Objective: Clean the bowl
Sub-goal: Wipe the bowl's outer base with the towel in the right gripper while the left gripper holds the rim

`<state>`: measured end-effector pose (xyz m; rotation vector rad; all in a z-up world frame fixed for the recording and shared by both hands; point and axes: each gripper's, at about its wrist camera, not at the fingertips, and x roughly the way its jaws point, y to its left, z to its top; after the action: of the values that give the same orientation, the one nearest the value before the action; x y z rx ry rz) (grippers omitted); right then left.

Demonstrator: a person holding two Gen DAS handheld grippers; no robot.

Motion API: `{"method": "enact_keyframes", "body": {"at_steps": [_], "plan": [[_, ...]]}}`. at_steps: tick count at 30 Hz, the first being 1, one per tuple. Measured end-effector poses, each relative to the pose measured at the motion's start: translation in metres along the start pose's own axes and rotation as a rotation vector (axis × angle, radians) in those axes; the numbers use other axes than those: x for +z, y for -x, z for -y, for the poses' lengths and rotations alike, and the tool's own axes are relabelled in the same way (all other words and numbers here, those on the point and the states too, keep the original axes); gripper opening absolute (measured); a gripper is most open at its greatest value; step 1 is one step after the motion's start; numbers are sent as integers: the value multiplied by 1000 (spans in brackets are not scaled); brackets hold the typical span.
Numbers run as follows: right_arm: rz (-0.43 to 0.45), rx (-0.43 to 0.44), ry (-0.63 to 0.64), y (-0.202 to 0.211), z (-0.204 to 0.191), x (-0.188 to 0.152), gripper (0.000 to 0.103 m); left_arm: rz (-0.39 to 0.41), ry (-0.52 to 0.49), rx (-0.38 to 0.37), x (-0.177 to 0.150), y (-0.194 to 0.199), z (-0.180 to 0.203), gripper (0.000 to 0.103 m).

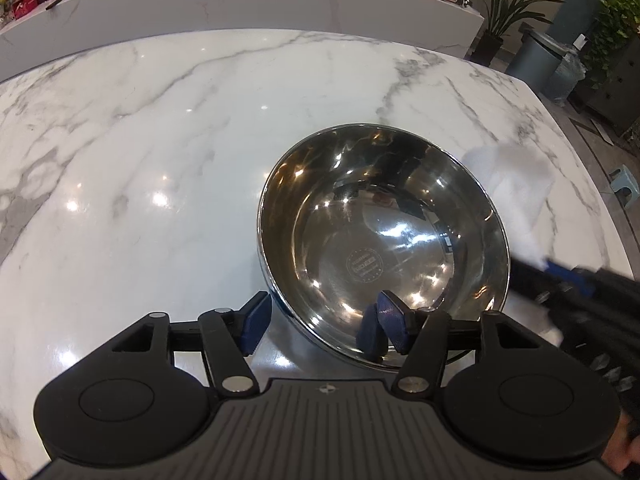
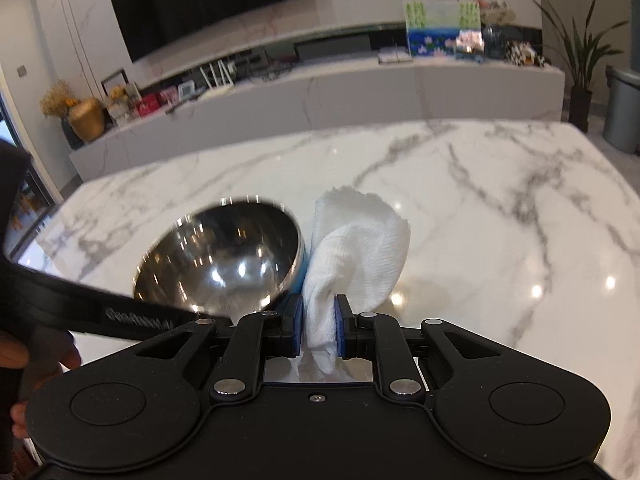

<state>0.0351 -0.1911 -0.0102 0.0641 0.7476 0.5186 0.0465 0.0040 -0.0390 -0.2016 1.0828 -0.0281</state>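
Left wrist view. Your left gripper (image 1: 320, 322) straddles the near rim of the bowl (image 1: 384, 236): one pad (image 1: 256, 322) stands outside the wall, the other (image 1: 386, 326) inside, low on the inner slope. The jaws are apart, with a visible gap between the outer pad and the steel, so the rim sits between them but is not pinched. Placed this way, the gripper is positioned to steady the bowl at its edge while leaving the whole interior free for wiping. The bowl rests on the marble table (image 1: 140, 140), tipped slightly toward the camera so that its stamped base faces you (the tilt may partly be lens distortion). The inside looks bright and mirror-like; no residue can be made out.

Right wrist view. Your right gripper (image 2: 318, 328) is clamped on the cloth (image 2: 360, 244), a white folded wad held low at its gathered end so that the loose, bulky part stands proud of the fingertips. That leaves soft material, not plastic, to meet the steel. The cloth hangs just beside the bowl (image 2: 220, 256), to the right of its rim and outside it; whether it brushes the outer wall cannot be told. In the left view the same cloth (image 1: 516, 184) appears blurred at the bowl's far right side.

Judgement: the wipe seems either about to begin or just finished. An unclamped rim means the bowl could skate on the polished marble under sideways pressure.
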Motion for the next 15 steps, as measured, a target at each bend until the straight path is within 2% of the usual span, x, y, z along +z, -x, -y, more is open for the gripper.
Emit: {"method": "enact_keyframes", "body": {"at_steps": [5, 6, 15], "plan": [[10, 22, 15, 7, 1, 5, 15, 13, -26, -6, -1, -1, 0, 54], [-1, 23, 19, 4, 1, 4, 15, 17, -27, -10, 0, -1, 0, 50], [-113, 34, 48, -15, -5, -10, 14, 12, -21, -13, 1, 0, 0, 50]]}}
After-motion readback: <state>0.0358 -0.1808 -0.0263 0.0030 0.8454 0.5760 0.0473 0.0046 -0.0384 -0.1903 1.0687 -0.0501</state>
